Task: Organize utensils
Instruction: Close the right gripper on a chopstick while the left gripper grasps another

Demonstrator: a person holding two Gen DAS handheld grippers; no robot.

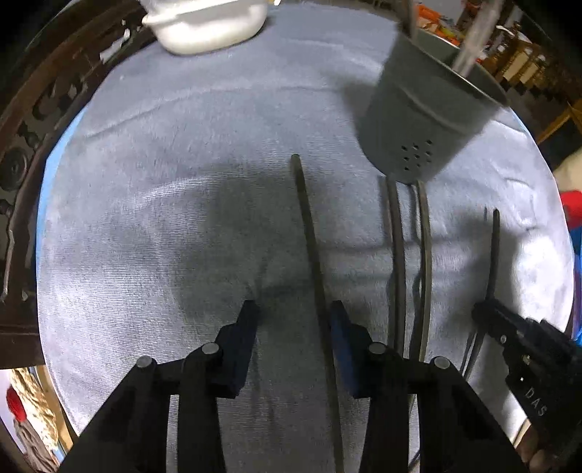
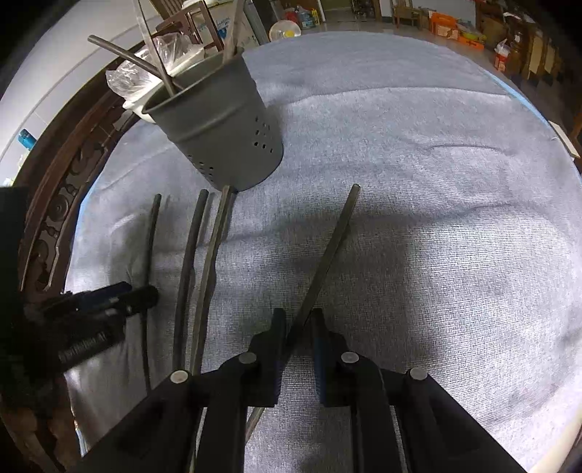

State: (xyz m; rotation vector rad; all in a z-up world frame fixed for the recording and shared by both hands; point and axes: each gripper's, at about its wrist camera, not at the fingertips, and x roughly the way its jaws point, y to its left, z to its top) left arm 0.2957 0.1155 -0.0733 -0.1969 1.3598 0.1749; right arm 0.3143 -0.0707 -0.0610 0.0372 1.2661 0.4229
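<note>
A grey perforated utensil holder (image 1: 425, 120) (image 2: 222, 134) stands on the grey cloth with several utensils in it. Several dark utensil handles lie on the cloth in front of it. My left gripper (image 1: 294, 316) is open around the leftmost handle (image 1: 309, 233), which lies close to its right finger. My right gripper (image 2: 300, 320) is shut on the rightmost handle (image 2: 334, 236), which points forward from its fingers. In the left wrist view that gripper (image 1: 487, 313) shows at the right with its handle (image 1: 494, 247). Two more handles (image 1: 398, 254) (image 2: 189, 262) lie between.
A white container (image 1: 207, 25) sits at the far edge of the cloth (image 1: 163, 182). A carved dark wood table rim (image 2: 65, 203) runs along the left. Boxes and furniture stand beyond the table's far side.
</note>
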